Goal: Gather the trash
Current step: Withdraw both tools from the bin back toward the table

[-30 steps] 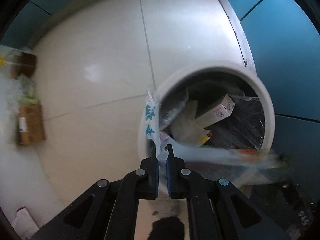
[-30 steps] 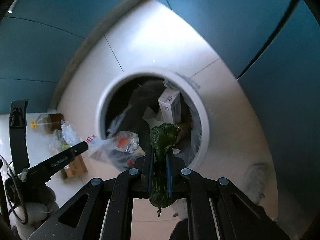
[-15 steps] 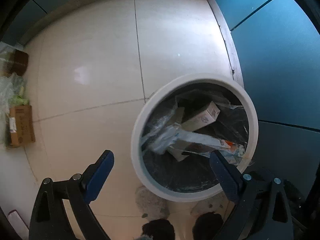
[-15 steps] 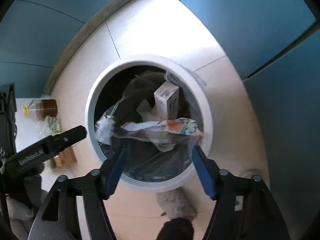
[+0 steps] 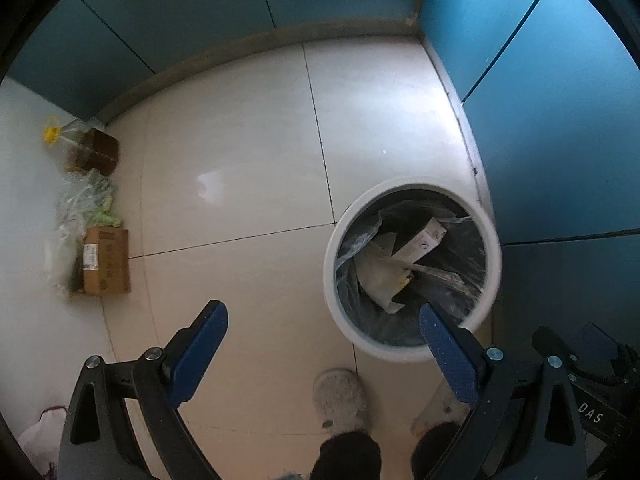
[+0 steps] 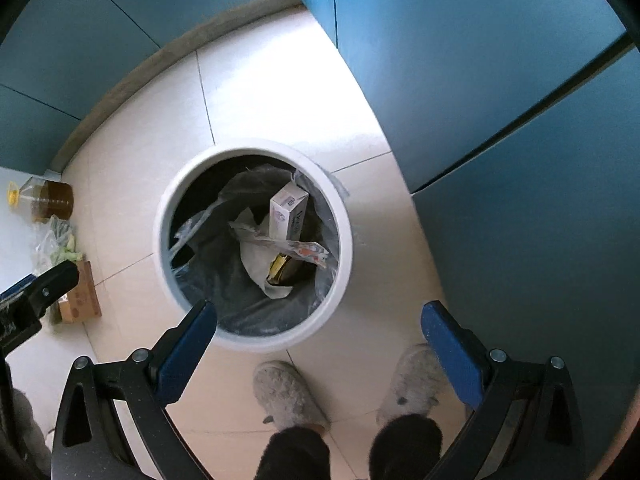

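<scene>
Both grippers, left (image 5: 323, 334) and right (image 6: 319, 332), gape empty above the bin (image 6: 344, 216); risk: loose liner (image 6: 240, 304) (sagging inside rim) swallows later trash, snagging on bag-out.

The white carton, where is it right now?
In the right wrist view, the white carton leans inside the white bin, toward its far side, above crumpled paper.

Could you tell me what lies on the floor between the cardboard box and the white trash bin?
In the left wrist view, only bare tiled floor lies between the cardboard box and the white trash bin.
</scene>
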`<action>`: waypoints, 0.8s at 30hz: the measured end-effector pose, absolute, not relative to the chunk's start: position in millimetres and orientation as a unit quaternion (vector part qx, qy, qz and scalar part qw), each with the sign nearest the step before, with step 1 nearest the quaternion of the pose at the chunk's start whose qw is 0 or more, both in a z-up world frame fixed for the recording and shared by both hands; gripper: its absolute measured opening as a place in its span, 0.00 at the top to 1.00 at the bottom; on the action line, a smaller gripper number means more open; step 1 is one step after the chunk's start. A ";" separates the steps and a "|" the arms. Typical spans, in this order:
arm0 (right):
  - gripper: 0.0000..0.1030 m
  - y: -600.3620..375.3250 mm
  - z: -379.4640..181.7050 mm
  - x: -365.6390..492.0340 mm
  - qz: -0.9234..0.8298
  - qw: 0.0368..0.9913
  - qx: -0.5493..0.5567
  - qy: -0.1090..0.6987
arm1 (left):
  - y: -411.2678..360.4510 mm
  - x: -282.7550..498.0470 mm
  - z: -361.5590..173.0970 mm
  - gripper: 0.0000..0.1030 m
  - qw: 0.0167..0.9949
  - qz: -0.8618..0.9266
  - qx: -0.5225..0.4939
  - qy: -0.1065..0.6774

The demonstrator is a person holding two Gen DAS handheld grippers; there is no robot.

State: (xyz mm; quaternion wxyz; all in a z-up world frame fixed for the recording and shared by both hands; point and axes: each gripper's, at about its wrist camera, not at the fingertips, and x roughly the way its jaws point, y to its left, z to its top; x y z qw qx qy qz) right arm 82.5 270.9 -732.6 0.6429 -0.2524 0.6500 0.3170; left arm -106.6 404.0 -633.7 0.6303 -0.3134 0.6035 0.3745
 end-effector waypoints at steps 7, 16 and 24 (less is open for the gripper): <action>0.00 259.4 -617.5 67.1 0.334 0.649 -0.267 0.629 | 382.0 -120.9 -533.9 0.05 0.631 0.398 -0.313 0.588; 0.00 240.2 -453.6 48.7 0.382 0.656 -0.260 0.597 | 345.2 -140.0 -397.0 0.05 0.644 0.410 -0.305 0.569; 0.00 208.5 -338.1 51.9 0.422 0.654 -0.203 0.594 | 317.9 -126.9 -301.8 0.05 0.665 0.417 -0.281 0.552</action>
